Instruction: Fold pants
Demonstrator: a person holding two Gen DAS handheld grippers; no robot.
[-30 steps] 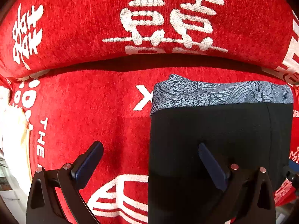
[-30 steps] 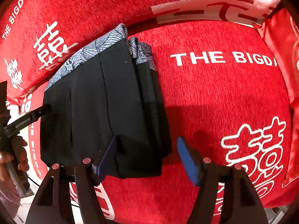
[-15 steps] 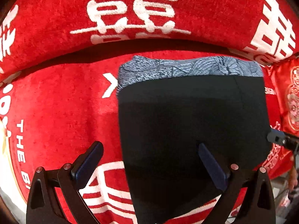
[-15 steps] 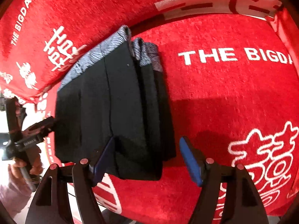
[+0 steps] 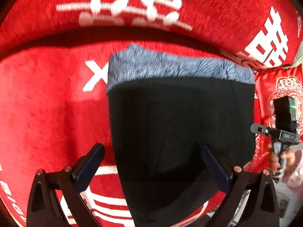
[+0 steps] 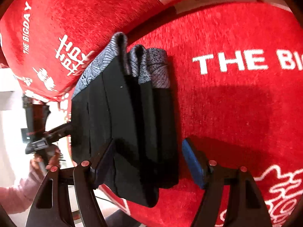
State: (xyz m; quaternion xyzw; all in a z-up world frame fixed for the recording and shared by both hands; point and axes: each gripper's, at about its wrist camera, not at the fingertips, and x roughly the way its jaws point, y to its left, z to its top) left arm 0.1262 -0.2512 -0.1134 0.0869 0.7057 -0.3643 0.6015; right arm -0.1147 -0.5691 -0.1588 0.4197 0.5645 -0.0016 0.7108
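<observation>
While both grippers hover with their jaws spread wide and nothing between the blue pads, the folded pants lie on the red seat cushion, the landmark for everything here. In the left wrist view, the left gripper hangs nearest the camera over the cushion's front edge; its left pad sits over bare red fabric, its right pad over the black cloth, though whether that pad touches the cloth cannot be told. Beyond it the pants form a compact black block on the cushion, with a grey patterned waistband at the far end, close to the dark seam where the cushion meets the red back cushion printed with large white characters. Just off the cushion's right side, the right gripper's body and the hand holding it are visible against an embroidered red pillow.

In the right wrist view, the right gripper likewise stands open above the cushion's near edge, its left pad over the black fabric, its right pad over bare red beside the stack. The pants show several stacked layers along their side, the waistband folds bunched at the far end. White lettering reading "THE BIG" runs across the cushion to the right of the pants.
</observation>
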